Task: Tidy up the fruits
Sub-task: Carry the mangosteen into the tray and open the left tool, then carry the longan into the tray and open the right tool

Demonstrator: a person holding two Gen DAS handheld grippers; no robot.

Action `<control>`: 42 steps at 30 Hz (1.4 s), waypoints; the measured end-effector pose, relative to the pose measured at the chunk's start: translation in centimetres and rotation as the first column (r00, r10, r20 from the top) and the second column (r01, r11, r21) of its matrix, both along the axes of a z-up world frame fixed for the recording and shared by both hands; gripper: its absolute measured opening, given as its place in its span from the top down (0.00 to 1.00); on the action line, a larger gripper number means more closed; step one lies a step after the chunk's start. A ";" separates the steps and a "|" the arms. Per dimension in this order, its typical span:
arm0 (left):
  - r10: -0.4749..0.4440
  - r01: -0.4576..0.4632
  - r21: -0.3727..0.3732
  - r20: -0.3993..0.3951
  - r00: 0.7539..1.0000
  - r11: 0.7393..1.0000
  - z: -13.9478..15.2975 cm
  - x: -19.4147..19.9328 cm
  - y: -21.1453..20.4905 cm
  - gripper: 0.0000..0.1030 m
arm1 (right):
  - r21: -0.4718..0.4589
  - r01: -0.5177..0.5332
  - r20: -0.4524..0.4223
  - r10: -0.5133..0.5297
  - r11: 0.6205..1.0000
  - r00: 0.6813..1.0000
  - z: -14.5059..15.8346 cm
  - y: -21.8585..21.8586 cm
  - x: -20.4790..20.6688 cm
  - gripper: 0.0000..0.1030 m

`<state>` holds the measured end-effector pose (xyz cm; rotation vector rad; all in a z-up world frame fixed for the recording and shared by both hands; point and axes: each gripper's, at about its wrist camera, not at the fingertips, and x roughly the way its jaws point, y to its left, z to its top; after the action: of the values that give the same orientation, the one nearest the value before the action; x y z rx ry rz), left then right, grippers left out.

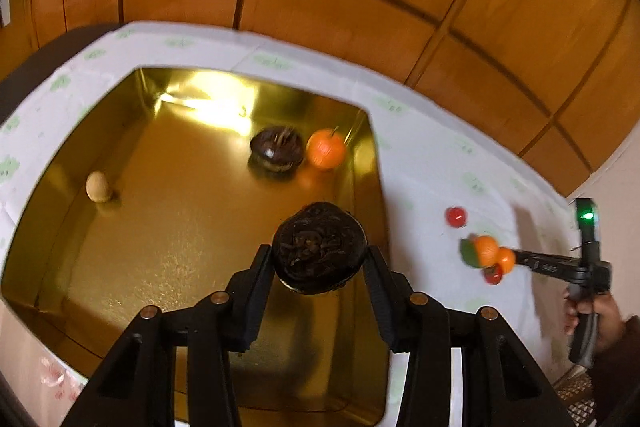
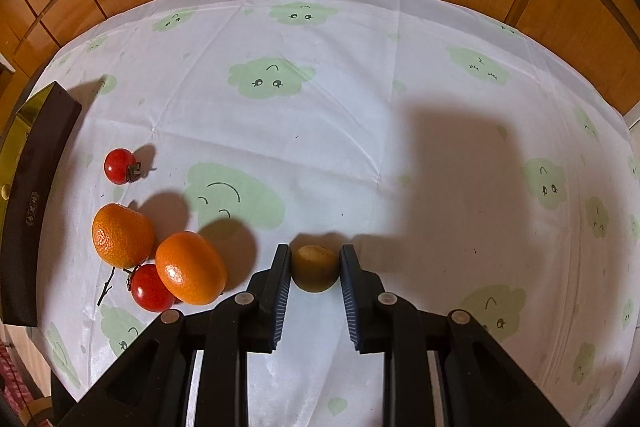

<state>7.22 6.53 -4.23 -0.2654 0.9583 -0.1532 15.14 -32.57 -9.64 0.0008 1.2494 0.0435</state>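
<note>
**Operator:** Fruit first. My left gripper (image 1: 320, 263) is clamped on a dark wrinkled fruit (image 1: 319, 247), pads pressing its two sides, low in the middle of the left wrist view and over the gold tray (image 1: 168, 247). Inside the tray already: another dark fruit (image 1: 276, 149) and a small orange (image 1: 326, 149) touching it toward the upper right corner, plus a pale nut-like piece (image 1: 98, 187) alone at the left wall.

**Observer:** And the right?

**Operator:** My right gripper (image 2: 315, 267) is closed on a small yellowish-brown fruit (image 2: 314, 267), bottom centre of the right wrist view, down on the cloud-print cloth (image 2: 360, 87). I can't tell whether the fruit is lifted or resting. To its left lie two mandarins (image 2: 122, 235) (image 2: 191, 269) with a cherry tomato (image 2: 150, 287) tucked between them, touching both; a second tomato (image 2: 119, 166) sits apart above them. The tray's dark outer wall (image 2: 36, 195) runs down the left edge.

**Observer:** How will they handle?

**Operator:** My guess: the dark one looks dried and shrivelled, so light, fairly firm, and the creases should give the pads grip. The little brown one is round and smooth-looking; I'd hold it across its widest part or it may squirt out. Mandarins should give a little, so a gentle squeeze across the middle. Tomatoes are glossy, probably slippery and easily split.
</note>
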 end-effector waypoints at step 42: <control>0.028 -0.055 0.225 0.123 0.992 0.973 1.5 -4.6 -2.2 0.47 | 0.064 -0.125 0.224 0.107 0.990 0.969 6.1 5.3 -2.2 0.76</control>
<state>2.58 4.33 -2.76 -0.0629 0.8425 -0.0191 12.97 -27.27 -3.59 -0.0095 1.0246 0.1893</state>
